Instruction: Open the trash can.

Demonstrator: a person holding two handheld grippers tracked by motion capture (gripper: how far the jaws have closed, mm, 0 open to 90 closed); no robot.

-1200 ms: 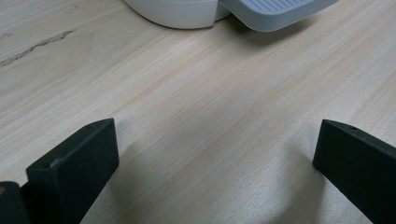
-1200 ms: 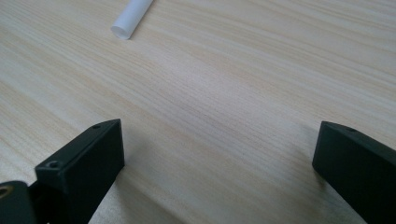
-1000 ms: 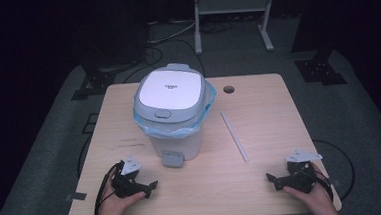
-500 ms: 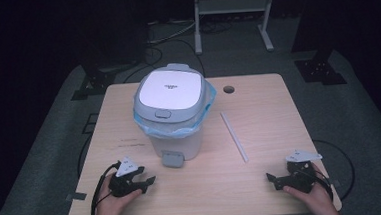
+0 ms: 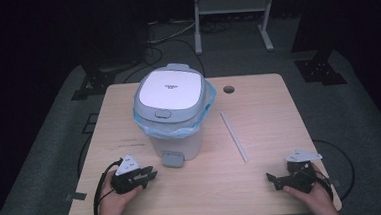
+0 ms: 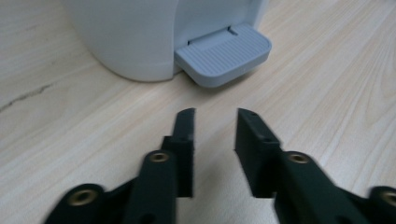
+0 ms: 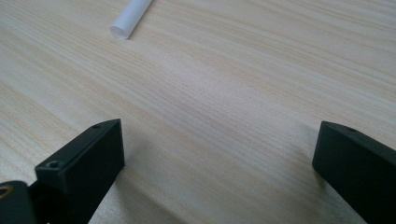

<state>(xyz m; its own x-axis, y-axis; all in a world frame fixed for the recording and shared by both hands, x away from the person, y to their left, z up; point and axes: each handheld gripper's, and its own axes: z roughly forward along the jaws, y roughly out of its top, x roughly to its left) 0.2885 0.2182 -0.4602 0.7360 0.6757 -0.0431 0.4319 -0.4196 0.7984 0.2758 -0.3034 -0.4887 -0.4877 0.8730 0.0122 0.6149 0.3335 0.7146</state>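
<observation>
Change: left gripper (image 5: 143, 176) jaws have just been closing, nothing between them; bin unmoved.
High view: pedal bin (image 5: 173, 113), white body, grey-rimmed lid shut, blue liner at the rim, table (image 5: 268, 97) centre-left.
Left gripper view: grey ribbed pedal (image 6: 223, 53) just ahead; jaws narrowed, gap empty.
Right gripper view: right gripper (image 7: 219, 172) spread wide, empty; white tube (image 7: 131, 17) beyond.

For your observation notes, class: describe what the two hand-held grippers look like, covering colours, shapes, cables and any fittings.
Both the left gripper and the right gripper are black, each topped by a grey three-cornered plate. Their jaws are flat black blocks with small screw holes and brass-coloured pivot rivets. A black cable loops from the left one. The forearms show no sleeves.
</observation>
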